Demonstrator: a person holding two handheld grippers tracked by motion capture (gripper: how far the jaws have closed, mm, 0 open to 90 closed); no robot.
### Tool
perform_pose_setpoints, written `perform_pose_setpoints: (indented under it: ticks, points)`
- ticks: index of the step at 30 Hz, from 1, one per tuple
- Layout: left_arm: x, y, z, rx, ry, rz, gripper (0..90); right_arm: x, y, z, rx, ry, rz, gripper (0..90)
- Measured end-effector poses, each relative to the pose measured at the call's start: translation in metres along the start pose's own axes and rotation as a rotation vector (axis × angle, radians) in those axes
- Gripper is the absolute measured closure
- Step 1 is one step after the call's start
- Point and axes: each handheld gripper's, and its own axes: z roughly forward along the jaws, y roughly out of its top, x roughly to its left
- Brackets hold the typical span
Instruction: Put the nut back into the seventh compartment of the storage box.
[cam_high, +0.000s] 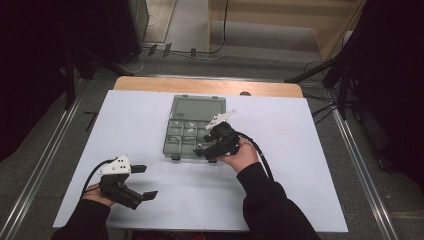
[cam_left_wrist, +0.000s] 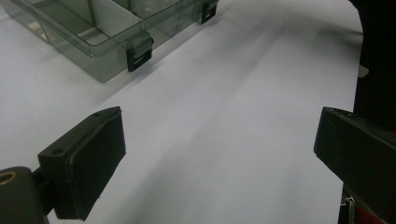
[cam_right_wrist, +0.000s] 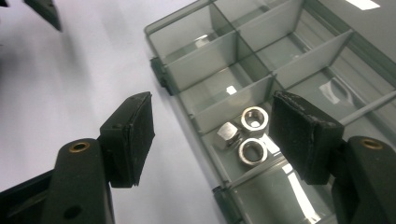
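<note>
A smoky clear compartment box (cam_high: 167, 142) lies open on the white table, its lid (cam_high: 197, 106) folded back. Three steel nuts (cam_right_wrist: 243, 136) sit together in one compartment near the box's front edge (cam_right_wrist: 187, 70). My right gripper (cam_high: 204, 149) hovers over the box's front right corner. In the right gripper view its jaws (cam_right_wrist: 212, 126) stand open above the nuts, touching nothing. Near the table's front left, my left gripper (cam_high: 145, 182) rests low and open. In the left gripper view (cam_left_wrist: 219, 135) only bare tabletop lies between its pads, and the box corner (cam_left_wrist: 88, 60) is farther off.
Black latches (cam_left_wrist: 139, 53) stick out from the box's front wall. Other compartments hold a few small pale parts (cam_high: 189, 131). The white sheet (cam_high: 300, 165) ends at a wooden table edge (cam_high: 150, 84) at the back. A jaw of the left gripper (cam_right_wrist: 46, 11) appears in the right gripper view.
</note>
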Motion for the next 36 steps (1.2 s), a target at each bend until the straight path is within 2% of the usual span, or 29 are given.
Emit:
perform_pose_setpoints:
  ticks: [4,8,22,27,30,36]
  points:
    - [0.0,0.0,0.001,-0.001,0.0,0.001,2.2,0.004,-0.005,-0.005,-0.015,0.017,-0.009,30.1]
    - [0.0,0.0,0.001,0.0,0.0,0.001,2.3,0.011,-0.011,-0.01,-0.025,-0.004,-0.04,28.2]
    - [-0.001,0.0,0.002,0.008,-0.001,0.006,2.2,0.022,-0.052,-0.035,-0.082,0.058,-0.02,27.7]
    - [-0.001,0.0,0.002,0.0,0.0,0.008,2.2,0.027,-0.063,-0.045,-0.095,0.062,-0.043,25.6]
    - [-0.001,0.001,0.002,-0.001,0.002,0.006,2.2,0.027,-0.07,-0.05,-0.119,0.073,-0.046,23.4]
    - [-0.001,0.001,0.002,-0.004,0.002,0.009,2.2,0.024,-0.083,-0.057,-0.119,0.056,-0.049,20.6]
